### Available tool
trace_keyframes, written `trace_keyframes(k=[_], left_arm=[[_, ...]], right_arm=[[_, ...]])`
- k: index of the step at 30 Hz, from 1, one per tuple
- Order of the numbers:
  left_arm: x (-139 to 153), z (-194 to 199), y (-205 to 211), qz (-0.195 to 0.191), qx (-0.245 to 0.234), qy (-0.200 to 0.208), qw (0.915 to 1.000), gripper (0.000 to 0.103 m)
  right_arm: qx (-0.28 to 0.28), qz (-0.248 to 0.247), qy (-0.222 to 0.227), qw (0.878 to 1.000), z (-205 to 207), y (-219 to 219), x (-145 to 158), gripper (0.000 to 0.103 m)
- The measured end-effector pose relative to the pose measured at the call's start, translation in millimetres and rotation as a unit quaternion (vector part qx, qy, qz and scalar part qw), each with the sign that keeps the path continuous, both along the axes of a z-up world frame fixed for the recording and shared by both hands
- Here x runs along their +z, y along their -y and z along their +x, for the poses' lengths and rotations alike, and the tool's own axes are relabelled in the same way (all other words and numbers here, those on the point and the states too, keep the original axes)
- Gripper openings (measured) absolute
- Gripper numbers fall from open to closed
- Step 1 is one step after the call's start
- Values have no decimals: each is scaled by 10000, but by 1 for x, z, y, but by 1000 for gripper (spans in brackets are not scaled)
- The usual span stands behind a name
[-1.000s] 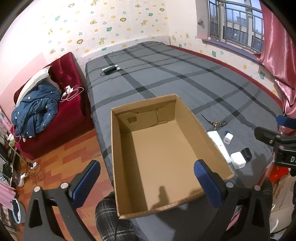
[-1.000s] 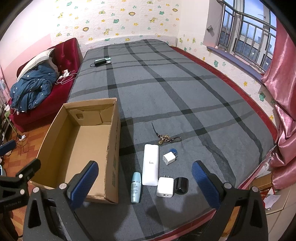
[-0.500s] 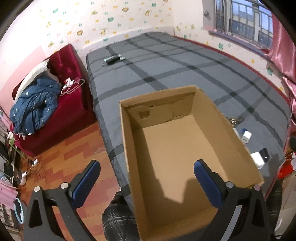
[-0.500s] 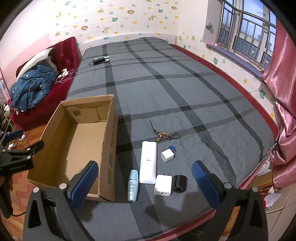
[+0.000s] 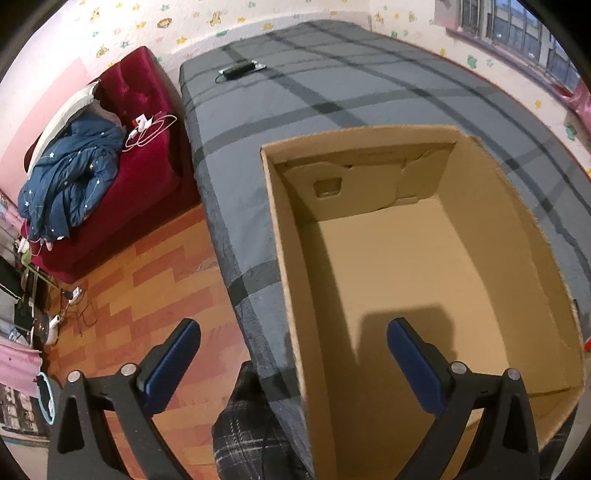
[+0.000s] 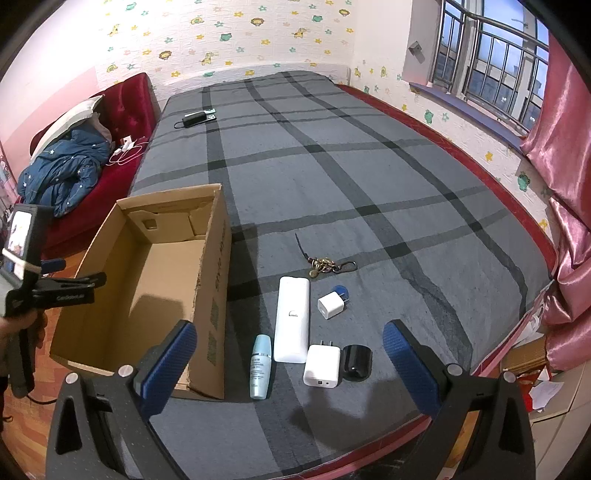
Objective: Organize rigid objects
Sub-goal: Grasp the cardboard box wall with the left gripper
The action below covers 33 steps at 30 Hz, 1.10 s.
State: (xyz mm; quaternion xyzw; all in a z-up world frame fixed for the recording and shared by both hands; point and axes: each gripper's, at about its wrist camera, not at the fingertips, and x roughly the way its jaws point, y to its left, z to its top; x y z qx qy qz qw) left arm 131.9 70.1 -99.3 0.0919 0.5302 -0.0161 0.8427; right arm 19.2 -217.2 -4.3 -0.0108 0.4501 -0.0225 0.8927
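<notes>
My left gripper (image 5: 293, 343) has moved in over the cardboard box (image 5: 424, 258), wide open, holding nothing. Right gripper (image 6: 288, 341) wide open too, above items just right of box: white router (image 6: 291, 319), chargers.

A bedroom in somebody's home: a wide bed (image 6: 332, 177) under a grey plaid blanket fills the room, a red upholstered bench (image 6: 125, 122) beside it heaped with a blue starry jacket (image 6: 62, 173) and a pillow (image 6: 70, 122). Cartoon-animal wallpaper (image 6: 221, 33), pink satin curtains (image 6: 565, 177) and a barred window (image 6: 487, 62) line the walls, over a wood-pattern floor (image 5: 147, 288).
</notes>
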Motion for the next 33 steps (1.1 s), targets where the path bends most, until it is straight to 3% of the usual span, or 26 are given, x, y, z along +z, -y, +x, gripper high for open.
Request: trace_keyframes(k=[6, 9, 11, 13, 14, 16, 18, 27, 33], left_arm=[[-10, 9, -5, -198, 152, -211, 9995, 102], [-10, 10, -5, -170, 194, -190, 9995, 91], [-11, 11, -5, -194, 202, -247, 9993, 71], [-14, 14, -5, -222, 218, -389, 9988, 58], [-16, 15, -5, -230, 219, -448, 9985, 43], [-18, 17, -5, -229, 202, -463, 9985, 27], [-19, 17, -4, -326, 156, -493, 9981, 18], [-22, 19, -8, -541, 291, -433, 9972, 17], [-26, 20, -5, -387, 233, -450, 9980, 17]], right_arm=[[-12, -2, -23, 10000, 1, 2, -2, 103], [-30, 16, -29, 10000, 1, 4, -3, 103], [-36, 16, -13, 10000, 0, 5, -3, 103], [-41, 24, -19, 10000, 0, 6, -4, 103], [-43, 28, -36, 10000, 0, 6, -5, 103], [-56, 22, -45, 10000, 0, 7, -6, 103], [-55, 23, -60, 10000, 1, 7, -6, 103], [-102, 87, -161, 9998, 5, 16, -12, 103], [-158, 96, -164, 9997, 8, 26, -14, 103]])
